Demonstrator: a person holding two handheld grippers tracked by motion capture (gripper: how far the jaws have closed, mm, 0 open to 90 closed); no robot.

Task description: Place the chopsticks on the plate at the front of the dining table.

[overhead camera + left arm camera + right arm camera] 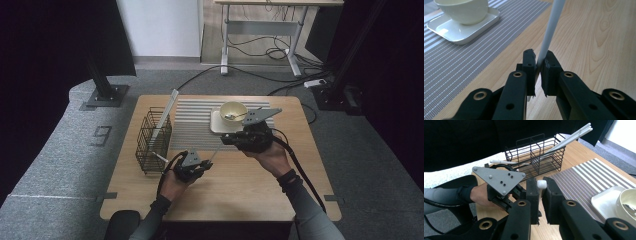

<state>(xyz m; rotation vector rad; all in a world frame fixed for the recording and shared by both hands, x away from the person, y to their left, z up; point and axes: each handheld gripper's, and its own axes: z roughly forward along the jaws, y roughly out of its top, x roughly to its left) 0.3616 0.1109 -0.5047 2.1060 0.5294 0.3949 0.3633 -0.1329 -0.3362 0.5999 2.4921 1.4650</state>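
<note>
High view: white stick [216, 152] pinched both ends, L gripper [196, 165] and R gripper [231, 139]. Handover: let go R, then L carries it left to rack [152, 140].

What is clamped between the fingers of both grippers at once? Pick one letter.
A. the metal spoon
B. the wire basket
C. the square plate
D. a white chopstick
D: the white chopstick runs between the left gripper and the right gripper, each shut on one end, while the spoon lies in the bowl and the wire basket stands apart.
</note>
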